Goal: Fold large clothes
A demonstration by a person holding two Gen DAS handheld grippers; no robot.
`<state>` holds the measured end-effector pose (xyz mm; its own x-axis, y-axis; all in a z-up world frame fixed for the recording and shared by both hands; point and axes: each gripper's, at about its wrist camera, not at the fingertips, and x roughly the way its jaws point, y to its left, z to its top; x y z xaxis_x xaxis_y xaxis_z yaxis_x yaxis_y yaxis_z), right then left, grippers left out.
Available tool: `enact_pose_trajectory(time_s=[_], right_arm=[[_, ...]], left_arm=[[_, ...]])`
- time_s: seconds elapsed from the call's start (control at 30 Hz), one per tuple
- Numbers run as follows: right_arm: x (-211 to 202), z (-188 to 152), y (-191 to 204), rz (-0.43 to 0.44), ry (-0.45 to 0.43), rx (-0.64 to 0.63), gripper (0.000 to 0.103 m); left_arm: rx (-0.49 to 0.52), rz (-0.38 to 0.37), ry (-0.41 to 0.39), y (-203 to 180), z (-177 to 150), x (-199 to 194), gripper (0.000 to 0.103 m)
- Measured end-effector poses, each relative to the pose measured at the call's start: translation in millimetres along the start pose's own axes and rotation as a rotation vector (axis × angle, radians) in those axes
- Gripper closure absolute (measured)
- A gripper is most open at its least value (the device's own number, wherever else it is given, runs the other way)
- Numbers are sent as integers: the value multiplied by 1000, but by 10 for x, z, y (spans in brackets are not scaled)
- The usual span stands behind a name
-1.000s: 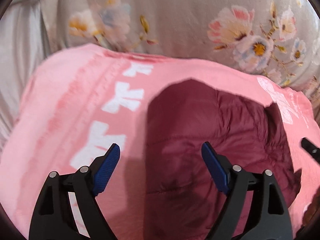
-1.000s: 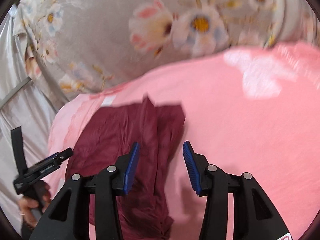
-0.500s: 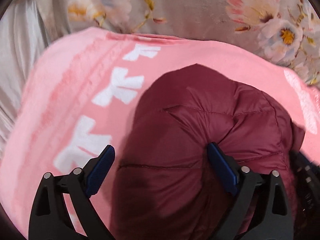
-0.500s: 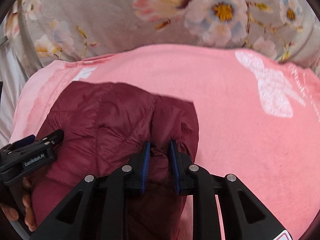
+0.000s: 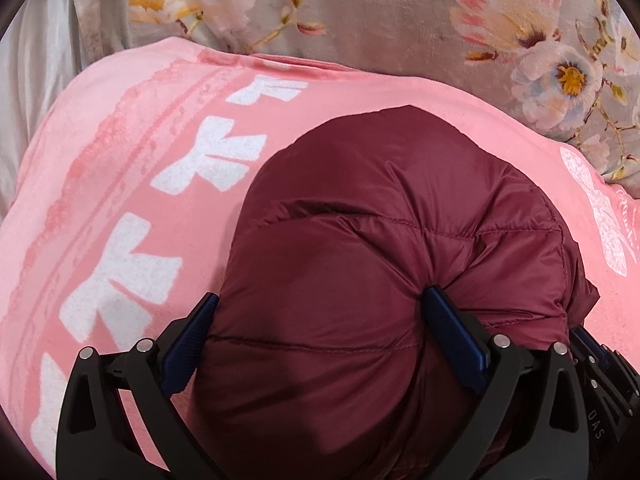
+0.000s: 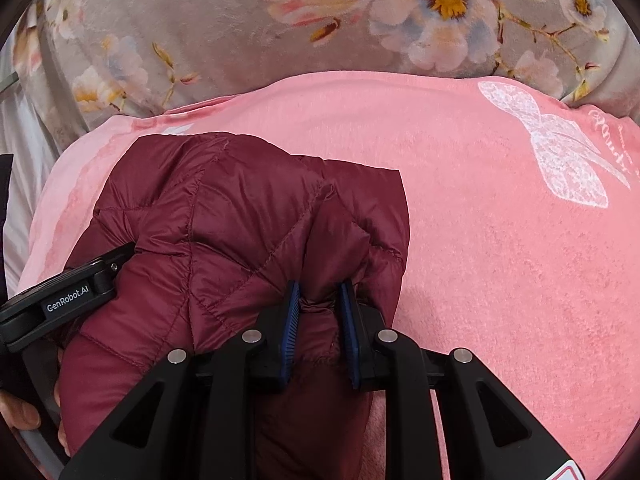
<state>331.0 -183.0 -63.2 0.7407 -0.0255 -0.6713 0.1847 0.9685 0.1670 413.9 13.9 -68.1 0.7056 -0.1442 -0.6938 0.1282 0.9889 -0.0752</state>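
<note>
A maroon quilted jacket (image 5: 400, 208) lies bunched on a pink blanket (image 5: 120, 168) with white prints. My left gripper (image 5: 320, 298) is pressed down over the jacket's puffy bulk. Its jaws are opening wide; the fabric bulges up between them, the right finger (image 5: 452, 332) dents it and the left finger (image 5: 192, 332) sits at its edge. In the right wrist view my right gripper (image 6: 321, 284) is shut on a narrow fold of the jacket (image 6: 240, 216) near its right edge. The left gripper's black body (image 6: 72, 300) shows there at the jacket's left side.
A grey floral blanket (image 6: 224, 12) lies behind the pink blanket (image 6: 500, 260). Pale sheet (image 5: 32, 80) shows at the far left. A person's fingers (image 6: 20, 412) are at the lower left of the right wrist view.
Both grippers came down onto the jacket. The right jaws closed on a fold of it. The left jaws spread wider and the jacket's bulk now fills the gap between them.
</note>
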Motion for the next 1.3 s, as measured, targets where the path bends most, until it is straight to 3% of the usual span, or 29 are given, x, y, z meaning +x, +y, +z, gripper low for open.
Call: enact_pose_trajectory(time_s=[0.57, 0.73, 0.8, 0.87, 1.0, 1.1, 1.3], right_arm=[[20, 2, -1, -3, 0, -7, 84], [-86, 11, -202, 69, 0, 70, 82], [-430, -43, -306, 50, -40, 102, 62], [-753, -140, -348, 30, -103, 87, 49], [-1299, -521, -241, -34, -142, -37, 40], [-1566, -854, -159, -69, -170, -96, 34], [-1808, -1363, -209, -47, -146, -40, 25]], left_arm=[[31, 50, -28, -84, -35, 9, 5], [27, 27, -25, -36, -39, -68, 5], [32, 32, -27, 19, -84, -249, 5], [51, 36, -84, 60, -223, -587, 5], [92, 38, -170, 78, -616, -1205, 5], [105, 34, -171, 82, -917, -1460, 5], [97, 76, -171, 66, -1505, -1742, 5]])
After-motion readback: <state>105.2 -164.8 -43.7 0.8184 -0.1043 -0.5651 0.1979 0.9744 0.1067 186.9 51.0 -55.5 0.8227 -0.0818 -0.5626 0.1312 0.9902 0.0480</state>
